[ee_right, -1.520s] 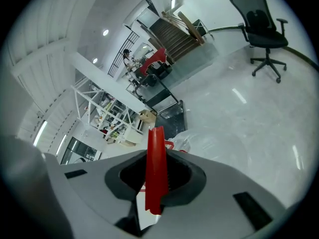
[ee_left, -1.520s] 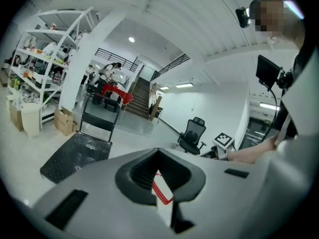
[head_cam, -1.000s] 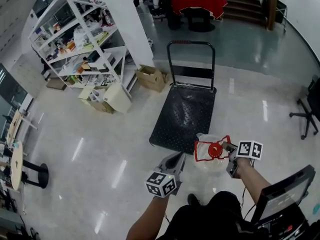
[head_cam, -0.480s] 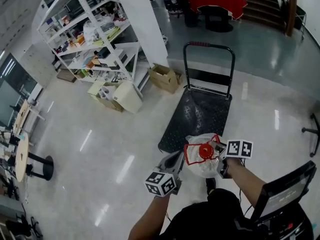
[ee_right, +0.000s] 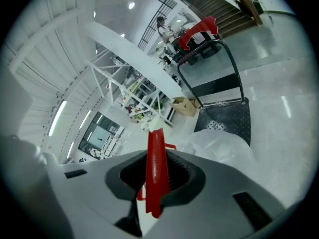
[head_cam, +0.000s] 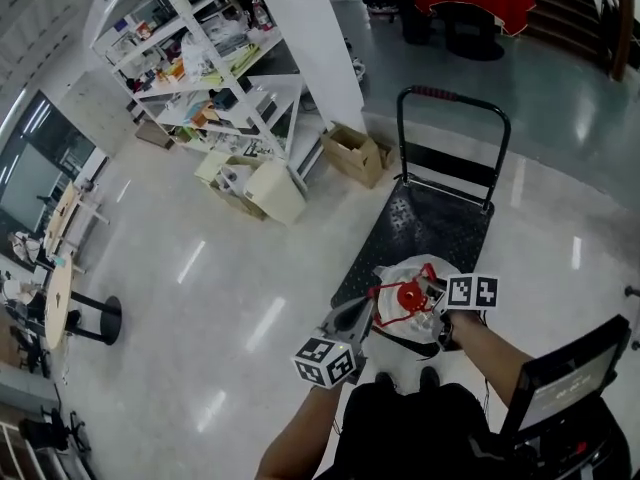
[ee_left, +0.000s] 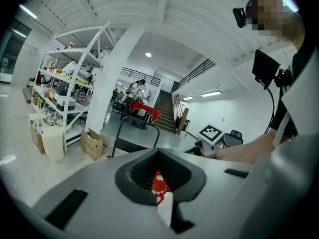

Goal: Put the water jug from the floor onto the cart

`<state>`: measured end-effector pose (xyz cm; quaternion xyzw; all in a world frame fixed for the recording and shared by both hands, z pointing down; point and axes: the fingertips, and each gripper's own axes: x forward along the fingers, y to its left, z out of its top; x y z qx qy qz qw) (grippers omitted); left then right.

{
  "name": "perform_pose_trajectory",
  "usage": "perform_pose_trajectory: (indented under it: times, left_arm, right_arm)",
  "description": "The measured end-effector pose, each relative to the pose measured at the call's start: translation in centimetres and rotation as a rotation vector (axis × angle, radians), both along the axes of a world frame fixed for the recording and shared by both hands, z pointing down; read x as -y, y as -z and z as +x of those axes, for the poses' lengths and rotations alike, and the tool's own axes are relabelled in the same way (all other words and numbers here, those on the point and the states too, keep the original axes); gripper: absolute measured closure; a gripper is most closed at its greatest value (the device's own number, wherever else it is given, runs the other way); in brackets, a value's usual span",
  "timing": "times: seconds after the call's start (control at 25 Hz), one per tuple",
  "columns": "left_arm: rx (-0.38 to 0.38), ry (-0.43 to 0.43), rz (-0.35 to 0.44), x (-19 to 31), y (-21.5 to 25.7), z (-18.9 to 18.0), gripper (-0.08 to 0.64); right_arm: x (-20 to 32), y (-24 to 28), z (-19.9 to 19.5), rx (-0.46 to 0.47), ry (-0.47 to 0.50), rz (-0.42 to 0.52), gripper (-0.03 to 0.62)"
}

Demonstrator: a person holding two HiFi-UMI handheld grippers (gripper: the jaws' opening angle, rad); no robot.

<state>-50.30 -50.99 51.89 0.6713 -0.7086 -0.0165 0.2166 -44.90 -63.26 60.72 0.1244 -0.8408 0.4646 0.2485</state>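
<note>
Red jug handle [ee_right: 154, 173] between right fingers [ee_right: 182, 176]

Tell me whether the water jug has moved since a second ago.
Yes. The water jug has shifted from beside the near corner of the cart to over its near edge.
</note>
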Motion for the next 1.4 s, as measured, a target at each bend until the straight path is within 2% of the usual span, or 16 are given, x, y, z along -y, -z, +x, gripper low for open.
perform_pose_trajectory:
  times: [0.24, 0.52, 0.72, 0.92, 1.16, 1.4]
  left_arm:
    - [-0.083, 0.007, -0.029, 3.5, -2.8, -6.2, 0.56]
    - [-0.089, -0.041, -0.093, 7.2, -5.2, -12.8, 0.56]
    - [-0.112, -0.032, -0.131, 8.3, -7.4, -16.5, 0.56]
    - [-0.134, -0.052, -0.172, 8.8, -9.7, -17.7, 0.56]
    - [-0.155, -0.072, -0.198, 8.3, -11.4, -17.3, 0.56]
    - [-0.17, -0.077, -0.212, 7.9, -12.4, -17.3, 0.56]
  right_arm:
    - [4.2, -1.7, -6.4, -0.029, 0.006, 0.005, 0.525]
    - [7.1, -4.3, -13.0, -0.068, -0.027, -0.029, 0.525]
    - [7.8, -7.6, -15.9, -0.102, -0.037, -0.055, 0.525]
    - [8.2, -11.4, -17.8, -0.127, -0.04, -0.087, 0.525]
    - [7.4, -15.7, -16.9, -0.169, -0.067, -0.147, 0.525]
    - [8.0, -16.6, -17.0, -0.14, -0.087, -0.154, 0.525]
